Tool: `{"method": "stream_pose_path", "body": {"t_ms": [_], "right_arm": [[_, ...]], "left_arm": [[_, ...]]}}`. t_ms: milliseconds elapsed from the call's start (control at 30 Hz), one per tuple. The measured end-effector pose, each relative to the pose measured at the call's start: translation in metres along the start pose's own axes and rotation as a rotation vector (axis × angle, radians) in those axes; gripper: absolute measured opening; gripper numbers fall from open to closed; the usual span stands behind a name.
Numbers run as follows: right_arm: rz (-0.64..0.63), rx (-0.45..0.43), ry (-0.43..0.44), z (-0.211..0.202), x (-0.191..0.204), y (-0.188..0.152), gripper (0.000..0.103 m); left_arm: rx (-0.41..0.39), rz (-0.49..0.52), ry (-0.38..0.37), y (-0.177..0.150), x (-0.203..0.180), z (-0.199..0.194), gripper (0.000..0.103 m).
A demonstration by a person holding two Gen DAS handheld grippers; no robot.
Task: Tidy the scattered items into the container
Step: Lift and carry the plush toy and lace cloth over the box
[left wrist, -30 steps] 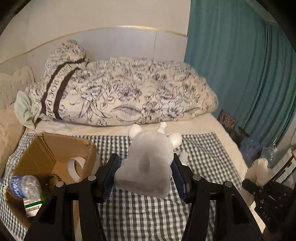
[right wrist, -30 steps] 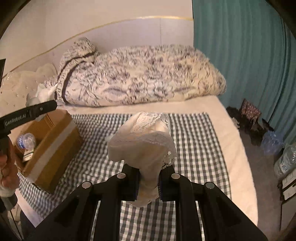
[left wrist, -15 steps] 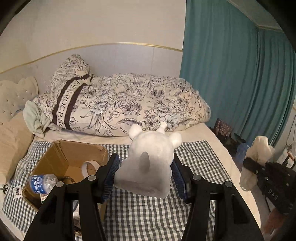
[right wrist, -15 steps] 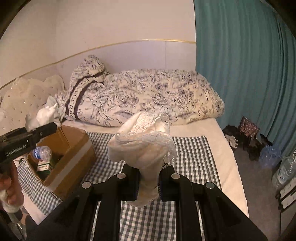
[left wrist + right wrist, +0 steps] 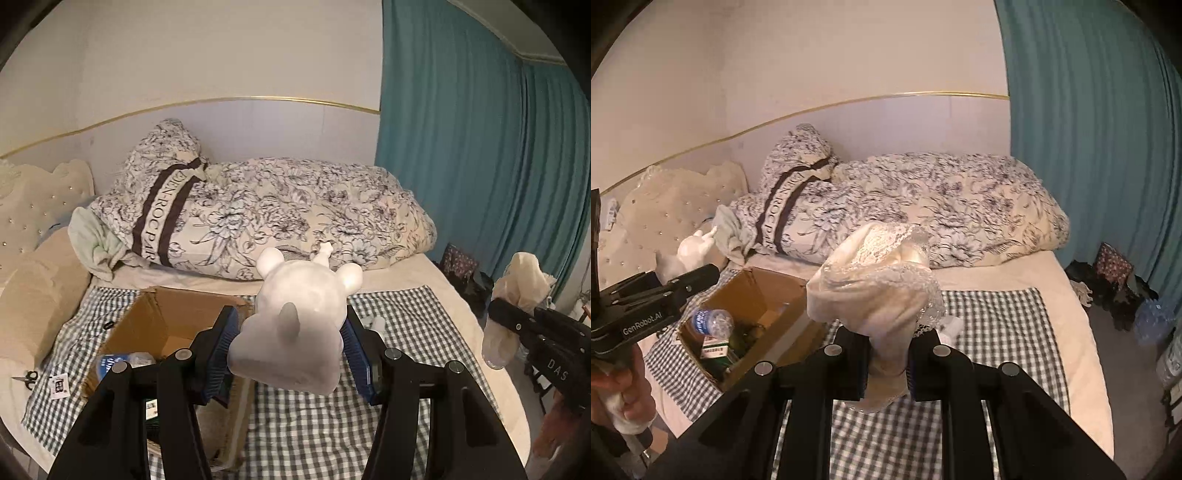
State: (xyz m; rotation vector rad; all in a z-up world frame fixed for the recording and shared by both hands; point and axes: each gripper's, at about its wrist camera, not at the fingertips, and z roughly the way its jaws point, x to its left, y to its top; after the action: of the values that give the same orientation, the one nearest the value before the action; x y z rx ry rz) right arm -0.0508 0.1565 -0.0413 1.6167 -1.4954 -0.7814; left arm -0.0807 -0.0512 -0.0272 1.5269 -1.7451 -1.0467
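Note:
My left gripper point(image 5: 288, 347) is shut on a white plush toy point(image 5: 295, 325) and holds it in the air, just right of the open cardboard box point(image 5: 147, 317) on the checked cloth. The toy and left gripper also show at the left of the right wrist view point(image 5: 690, 254). My right gripper point(image 5: 886, 365) is shut on a cream lace cloth point(image 5: 879, 288), held high above the bed; it shows at the right edge of the left wrist view point(image 5: 517, 291). The box point(image 5: 753, 291) holds a water bottle point(image 5: 713, 321) and a green packet point(image 5: 714, 349).
A checked cloth point(image 5: 997, 317) covers the bed. A rolled floral duvet point(image 5: 295, 206) lies along the back. A small white item point(image 5: 376, 323) lies on the cloth. Scissors point(image 5: 26, 376) and a tag point(image 5: 59, 386) lie at the left. Teal curtain point(image 5: 480, 147) and floor clutter point(image 5: 1115, 280) are right.
Both grippers have risen and pulled back from the bed with their loads. The box now sits lower and closer beneath the left gripper. The grips have not changed.

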Motion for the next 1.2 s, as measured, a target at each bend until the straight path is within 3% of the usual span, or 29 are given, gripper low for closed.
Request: {"method": "stream_pose_path", "body": {"t_ms": [600, 1200], "right_arm": [[-0.059, 0.015, 0.132, 0.050, 0.084, 0.021, 0.015], [-0.121, 0.058, 0.212, 0.099, 0.145, 0.030, 0.015]], "left_arm": [[0.024, -0.041, 0.117, 0.003, 0.087, 0.000, 0.057], [0.059, -0.082, 0.164, 0.002, 0.145, 0.024, 0.057]]}}
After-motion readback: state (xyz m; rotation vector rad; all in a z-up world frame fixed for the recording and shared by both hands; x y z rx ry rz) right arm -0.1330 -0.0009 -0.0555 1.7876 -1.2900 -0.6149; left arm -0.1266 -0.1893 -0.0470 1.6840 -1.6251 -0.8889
